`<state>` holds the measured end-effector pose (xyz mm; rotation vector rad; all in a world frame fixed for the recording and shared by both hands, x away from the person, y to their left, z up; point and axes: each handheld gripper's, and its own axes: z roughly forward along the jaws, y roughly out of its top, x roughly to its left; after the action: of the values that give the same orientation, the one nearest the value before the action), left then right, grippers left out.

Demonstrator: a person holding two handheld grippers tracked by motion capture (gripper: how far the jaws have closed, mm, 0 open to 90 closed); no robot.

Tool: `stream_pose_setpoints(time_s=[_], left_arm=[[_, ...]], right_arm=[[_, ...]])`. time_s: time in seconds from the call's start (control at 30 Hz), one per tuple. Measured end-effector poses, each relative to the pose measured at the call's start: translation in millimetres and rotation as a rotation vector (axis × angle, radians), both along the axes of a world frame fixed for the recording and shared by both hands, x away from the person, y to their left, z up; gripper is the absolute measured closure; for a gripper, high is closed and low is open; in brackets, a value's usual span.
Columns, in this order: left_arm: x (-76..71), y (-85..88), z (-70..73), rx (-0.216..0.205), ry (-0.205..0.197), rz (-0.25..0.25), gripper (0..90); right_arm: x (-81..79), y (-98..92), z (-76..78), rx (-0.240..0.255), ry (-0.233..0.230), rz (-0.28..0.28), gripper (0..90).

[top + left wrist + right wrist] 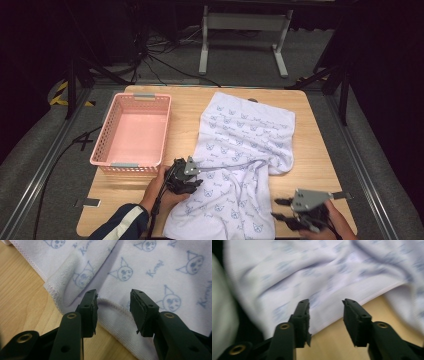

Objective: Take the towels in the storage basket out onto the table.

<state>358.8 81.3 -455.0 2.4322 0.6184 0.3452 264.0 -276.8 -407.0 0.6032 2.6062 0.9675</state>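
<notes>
On the table [305, 115], at nine o'clock, you have the pink basket [134, 131] beside the cat-print towel [245, 150], which lies spread at centre. Your left gripper [192, 182] stands part open over the towel's hem at seven o'clock, gripping nothing; your right gripper [282, 210] at five o'clock is part open too, empty, just off the towel's edge

Pink basket on a wooden table

The basket [134, 131] sits at the left of the table [312, 125]; cables [165, 65] trail across the floor beyond.

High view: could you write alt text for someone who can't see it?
A person's two hand-held grippers, left and right, sit at the near edge of a rumpled white towel printed with blue cat faces on a wooden table. An empty pink basket stands left.
</notes>
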Motion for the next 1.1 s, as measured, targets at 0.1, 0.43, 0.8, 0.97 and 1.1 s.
stream_pose_setpoints(time_s=[0.1,0.43,0.8,0.97,1.1], left_arm=[[1.1,1.2,-2.4,-0.018,0.016,0.005,58.1],[-22.3,15.0,-2.2,-0.007,0.027,-0.023,66.4],[-49.5,21.8,-2.8,-0.023,0.067,-0.04,62.3],[-50.7,25.2,-3.5,-0.031,0.062,-0.042,61.2],[-51.5,29.6,-2.8,-0.034,0.072,-0.039,61.7]], right_arm=[[36.3,6.8,-12.5,0.014,-0.02,-0.102,58.0],[49.6,-4.4,-40.5,-0.084,0.075,-0.196,63.8],[33.1,-17.1,-24.9,0.057,0.006,-0.248,55.0],[60.7,21.9,-25.3,0.006,-0.034,-0.211,54.0],[68.4,24.8,-42.5,-0.095,0.014,-0.246,53.7]])
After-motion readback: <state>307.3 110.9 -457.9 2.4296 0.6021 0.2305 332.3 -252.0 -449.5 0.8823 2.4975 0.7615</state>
